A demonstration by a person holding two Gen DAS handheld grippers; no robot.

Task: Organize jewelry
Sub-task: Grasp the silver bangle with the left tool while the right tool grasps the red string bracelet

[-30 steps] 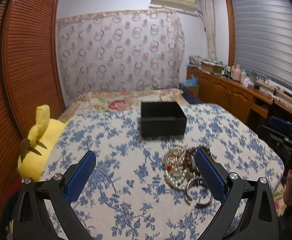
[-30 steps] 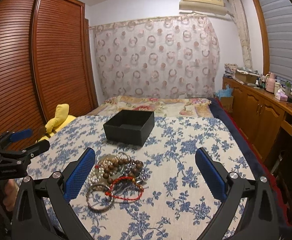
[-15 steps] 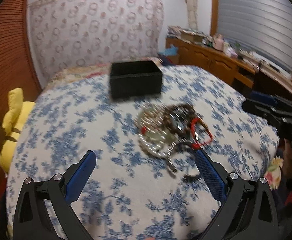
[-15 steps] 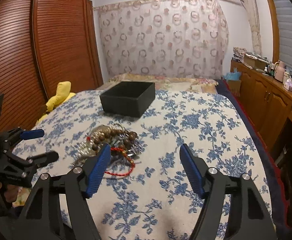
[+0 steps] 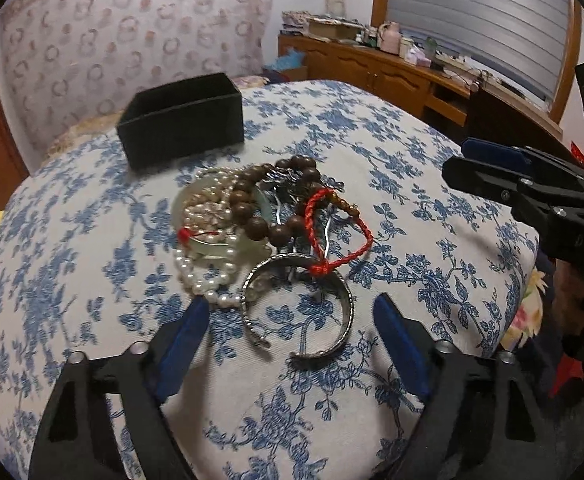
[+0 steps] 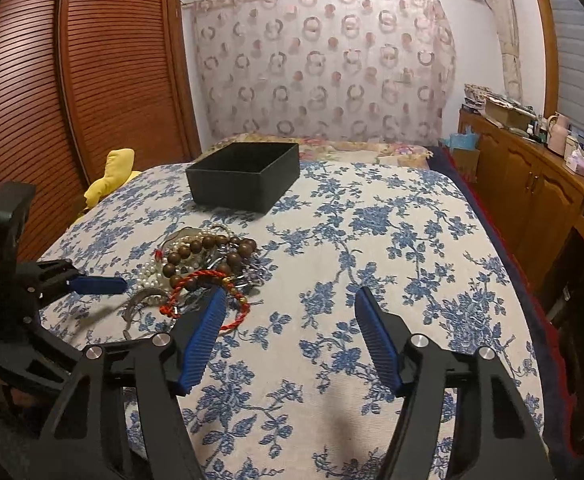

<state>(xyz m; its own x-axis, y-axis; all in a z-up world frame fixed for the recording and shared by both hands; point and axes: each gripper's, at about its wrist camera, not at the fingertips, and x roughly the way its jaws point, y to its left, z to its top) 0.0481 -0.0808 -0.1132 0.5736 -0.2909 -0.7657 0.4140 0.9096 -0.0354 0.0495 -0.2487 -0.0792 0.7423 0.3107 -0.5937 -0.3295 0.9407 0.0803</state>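
Observation:
A pile of jewelry lies on the blue-flowered bedspread [image 5: 411, 184]: a silver cuff bangle [image 5: 297, 304], a red braided cord bracelet [image 5: 323, 236], brown wooden beads [image 5: 260, 200], white pearls [image 5: 208, 284] and a pale jade bangle [image 5: 212, 246]. An open black box [image 5: 182, 118] stands behind the pile. My left gripper [image 5: 290, 318] is open, its fingers either side of the silver cuff. My right gripper [image 6: 290, 312] is open just right of the pile [image 6: 204, 264], with the box [image 6: 244, 176] beyond it.
A yellow plush toy [image 6: 110, 178] lies at the bed's left edge by a wooden louvred wardrobe [image 6: 72, 92]. A wooden cabinet [image 6: 531, 184] with clutter runs along the right wall. A patterned curtain [image 6: 323, 64] hangs behind the bed.
Both grippers have moved forward and down towards the jewelry pile. The left gripper now straddles the silver cuff. Both grippers' jaws have narrowed somewhat but stay open.

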